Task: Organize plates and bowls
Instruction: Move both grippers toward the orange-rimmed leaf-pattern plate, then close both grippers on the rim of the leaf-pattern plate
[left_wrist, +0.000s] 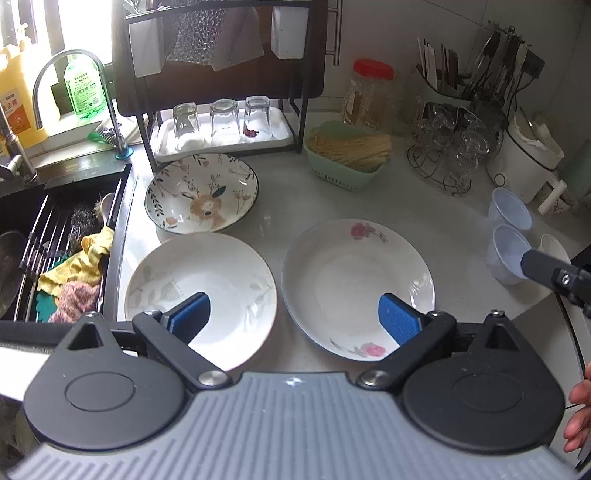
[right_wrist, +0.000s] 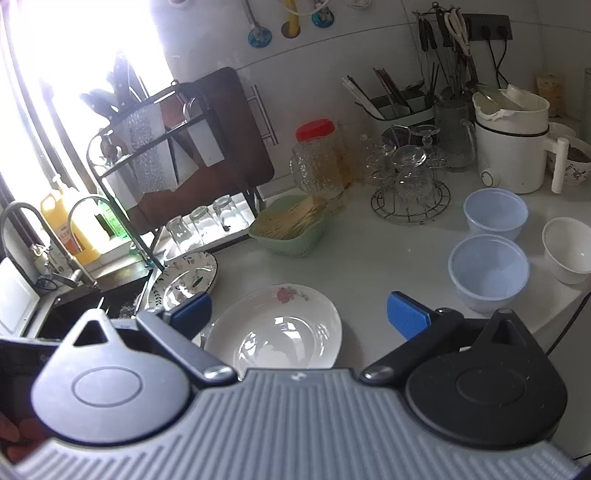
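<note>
1. Cataloguing the plates first: I see three on the white countertop (left_wrist: 424, 206). A rose-patterned plate (left_wrist: 358, 288) lies to the right, a pale leaf-patterned plate (left_wrist: 201, 291) just beside it on the left, and a dark-rimmed floral plate (left_wrist: 201, 194) behind the leaf plate, touching or slightly overlapping its far rim.
2. Bowls: two translucent plastic bowls (right_wrist: 489, 271) sit near the counter's right edge, one behind the other, with a white ceramic bowl (right_wrist: 569, 249) just to their right.
3. My left gripper (left_wrist: 293, 317) hovers above the two front plates, blue fingers (left_wrist: 192, 314) spread wide and holding nothing.
4. My right gripper (right_wrist: 299, 314) hangs over the rose plate, also spread wide and empty; its tip shows at the right edge of the left wrist view.
5. Surroundings: a green basket (left_wrist: 345, 173) of dry noodles, a red-lidded jar (left_wrist: 369, 96), a wire stand of glasses (left_wrist: 447, 151), and a white kettle (right_wrist: 517, 147).
6. Left side: a rack tray with three upturned glasses (left_wrist: 221, 118), and a sink (left_wrist: 62, 236) holding cloths.
</note>
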